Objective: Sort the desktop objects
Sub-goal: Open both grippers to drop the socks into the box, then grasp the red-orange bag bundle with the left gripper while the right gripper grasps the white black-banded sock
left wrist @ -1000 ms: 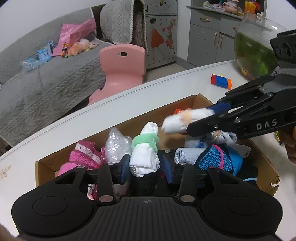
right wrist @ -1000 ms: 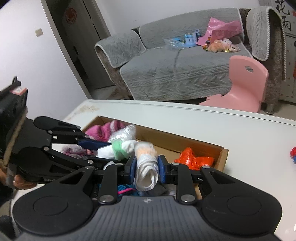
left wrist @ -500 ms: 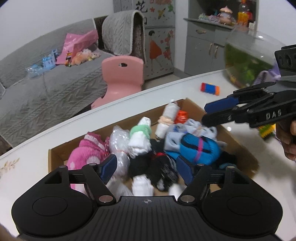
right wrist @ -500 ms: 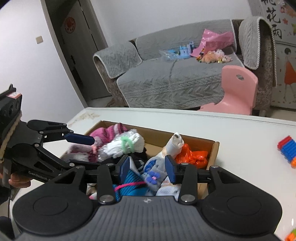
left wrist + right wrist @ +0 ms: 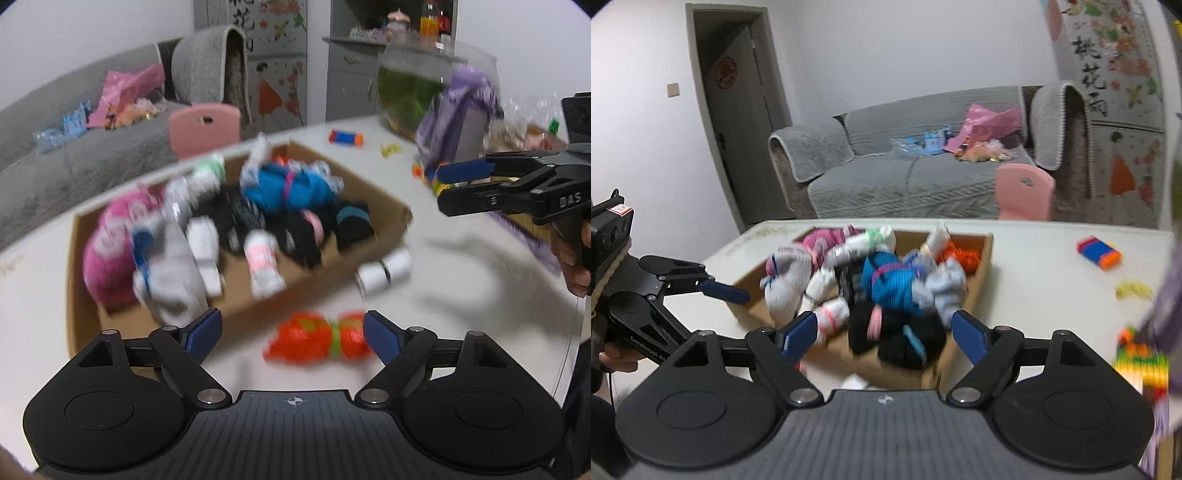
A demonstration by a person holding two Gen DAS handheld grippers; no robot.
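Observation:
A cardboard box [image 5: 384, 201] on the white table holds several rolled sock bundles, among them a blue one [image 5: 291, 186] and a pink one [image 5: 110, 254]. The box also shows in the right wrist view [image 5: 982, 266]. An orange bundle [image 5: 321, 338] lies on the table between the fingers of my open, empty left gripper [image 5: 291, 336]. A white roll [image 5: 384, 273] lies on the table beside the box. My right gripper [image 5: 884, 336] is open and empty, above the near end of the box; in the left wrist view it [image 5: 465, 184] is at the right.
A fish bowl [image 5: 413, 88], a purple bag [image 5: 458, 118] and toy blocks [image 5: 345, 137] stand at the far right of the table. Colourful blocks [image 5: 1141, 363] lie near the right gripper. A pink chair [image 5: 1025, 190] and a grey sofa are behind the table.
Both grippers let go of their sock bundles into the box, opened wide and pulled back. The left gripper now sits over an orange bundle on the table.

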